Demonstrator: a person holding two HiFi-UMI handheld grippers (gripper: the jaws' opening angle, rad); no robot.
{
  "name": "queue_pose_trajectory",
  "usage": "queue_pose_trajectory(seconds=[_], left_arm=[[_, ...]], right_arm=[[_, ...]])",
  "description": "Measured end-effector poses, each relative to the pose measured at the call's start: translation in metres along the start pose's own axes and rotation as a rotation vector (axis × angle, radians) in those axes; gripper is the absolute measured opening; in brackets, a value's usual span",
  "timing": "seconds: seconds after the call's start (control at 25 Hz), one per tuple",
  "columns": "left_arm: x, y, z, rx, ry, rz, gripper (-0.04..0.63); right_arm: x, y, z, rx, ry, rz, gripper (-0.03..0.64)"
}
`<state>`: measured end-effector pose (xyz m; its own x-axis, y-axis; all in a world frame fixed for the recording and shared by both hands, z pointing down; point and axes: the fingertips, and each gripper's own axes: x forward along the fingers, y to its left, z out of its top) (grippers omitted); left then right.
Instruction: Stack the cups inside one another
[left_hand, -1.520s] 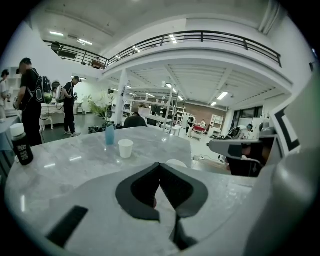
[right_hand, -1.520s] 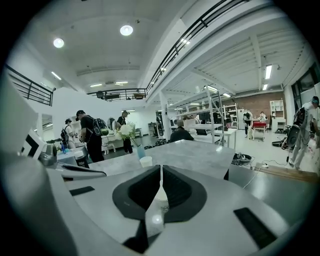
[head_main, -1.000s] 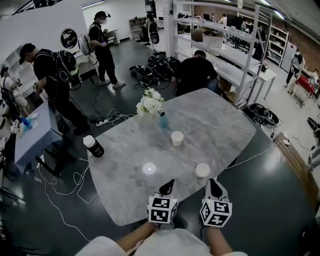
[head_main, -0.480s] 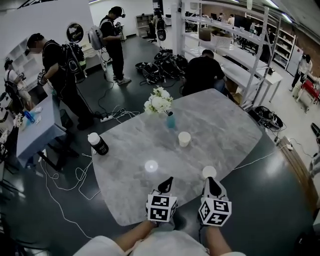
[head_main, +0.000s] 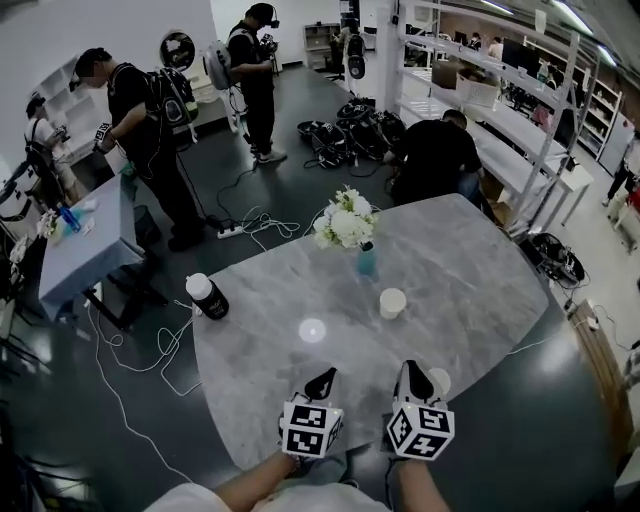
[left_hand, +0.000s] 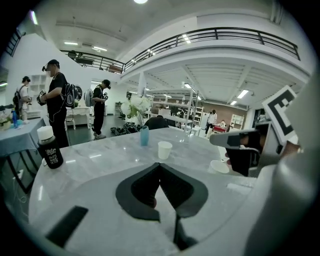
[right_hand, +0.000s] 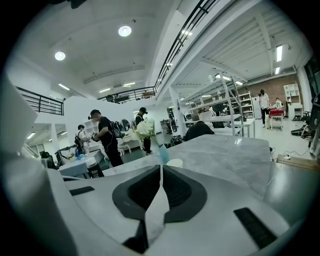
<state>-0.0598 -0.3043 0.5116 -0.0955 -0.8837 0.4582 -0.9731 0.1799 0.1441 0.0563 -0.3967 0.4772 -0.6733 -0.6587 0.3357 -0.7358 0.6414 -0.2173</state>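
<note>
Two white paper cups stand apart on the grey marble table (head_main: 270, 400). One cup (head_main: 392, 303) (left_hand: 164, 149) (right_hand: 175, 162) stands mid-table near the flowers. The other cup (head_main: 440, 381) (left_hand: 220, 166) sits near the front edge, just right of my right gripper (head_main: 413, 375) and partly hidden by it. My right gripper (right_hand: 161, 167) is shut with nothing in it. My left gripper (head_main: 322, 380) (left_hand: 160, 165) hovers over the table to its left, also shut and empty. A round bright glare spot (head_main: 312, 330) lies ahead of the left gripper.
A black bottle with a white cap (head_main: 208, 296) stands at the table's left edge. White flowers (head_main: 346, 222) in a blue vase (head_main: 367, 261) stand at the back. Beyond the table are several people (head_main: 140, 120), floor cables (head_main: 140, 350), a blue side table (head_main: 80, 250) and shelving (head_main: 520, 110).
Both grippers have moved forward over the table, still shut. The near cup, earlier ahead and left of the right gripper's tip, now lies at that gripper's right side. The head view has shifted.
</note>
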Motion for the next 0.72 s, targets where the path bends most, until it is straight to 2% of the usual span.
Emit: queue_pose_trajectory(seconds=[0.2, 0.4, 0.56, 0.72], left_arm=[[0.015, 0.026, 0.003, 0.0, 0.015, 0.037, -0.005], [0.034, 0.041, 0.002, -0.036, 0.029, 0.051, -0.005], [0.049, 0.052, -0.004, -0.048, 0.044, 0.066, -0.005], [0.066, 0.062, -0.017, -0.056, 0.074, 0.069, -0.005]], right_arm=[[0.042, 0.003, -0.001, 0.021, 0.022, 0.002, 0.02], [0.077, -0.004, -0.006, 0.035, 0.047, 0.0, 0.023], [0.103, -0.01, -0.019, 0.053, 0.091, -0.004, 0.097], [0.126, -0.013, -0.03, 0.054, 0.123, -0.009, 0.117]])
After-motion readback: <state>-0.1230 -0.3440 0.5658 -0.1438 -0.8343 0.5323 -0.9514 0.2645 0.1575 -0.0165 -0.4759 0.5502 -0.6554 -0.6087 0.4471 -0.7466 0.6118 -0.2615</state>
